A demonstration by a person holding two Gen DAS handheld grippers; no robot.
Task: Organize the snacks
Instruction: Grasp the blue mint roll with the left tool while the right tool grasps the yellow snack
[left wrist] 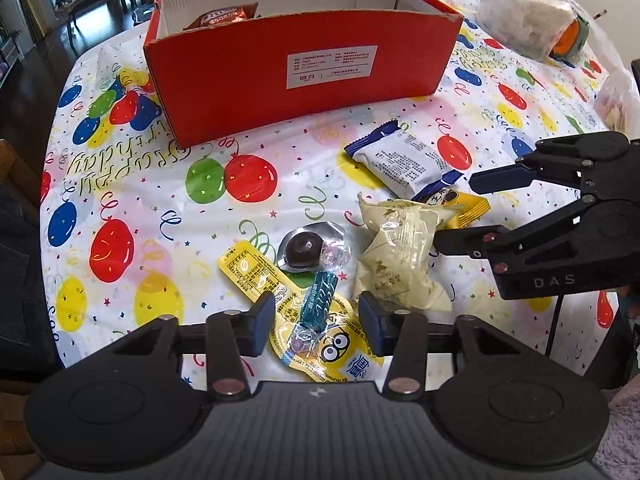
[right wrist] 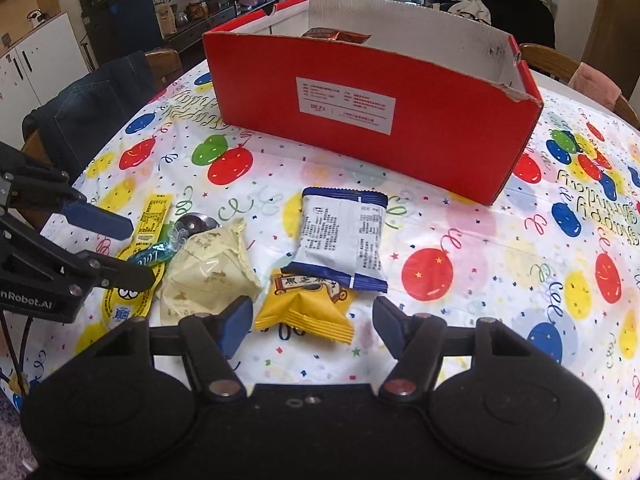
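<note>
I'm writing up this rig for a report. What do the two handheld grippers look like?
Both are matte black plastic. The left gripper and right gripper each have two linkage arms with silver and reddish pivot screws, round black housings behind, and blue pads on the fingertips. White lettering marks the bodies: "DAS" on the right, "nRobot.AI" on the left. Thin black cables hang below each.

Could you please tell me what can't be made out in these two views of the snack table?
- Red box contents: the front wall hides all but one orange-red packet in both views.
- Box label text: too small to read.
- Yellow mascot pouch: partly covered by the teal candy; the left tool blocks it in the right view.
</note>
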